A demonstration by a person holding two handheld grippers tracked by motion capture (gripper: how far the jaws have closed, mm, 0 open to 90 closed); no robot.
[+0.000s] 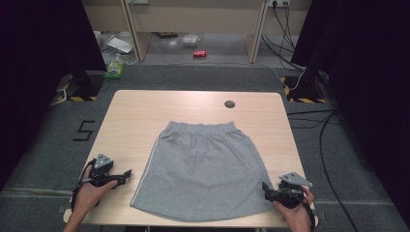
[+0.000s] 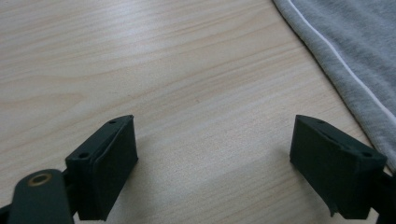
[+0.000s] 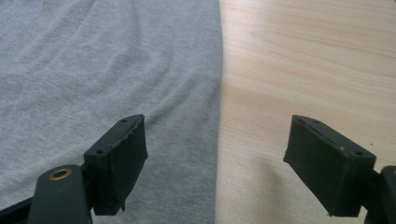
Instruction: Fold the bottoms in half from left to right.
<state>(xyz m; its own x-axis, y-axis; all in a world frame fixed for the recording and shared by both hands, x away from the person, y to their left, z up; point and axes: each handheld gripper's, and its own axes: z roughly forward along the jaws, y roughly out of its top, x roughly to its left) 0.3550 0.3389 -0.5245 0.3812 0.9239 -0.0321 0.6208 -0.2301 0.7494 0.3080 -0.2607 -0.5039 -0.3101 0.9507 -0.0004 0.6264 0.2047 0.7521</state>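
Showing just one readable mark: a black figure "5" (image 1: 85,130) lying on the grey floor (image 1: 48,140), just left of the wooden table (image 1: 145,111), beside its far left corner. Carrying no readable lettering elsewhere; red can (image 1: 199,53) beyond the table too small to read.

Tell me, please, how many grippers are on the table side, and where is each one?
2. The left gripper is at the near left, beside the grey skirt, over bare wood. The right gripper is at the near right, at the skirt's edge.
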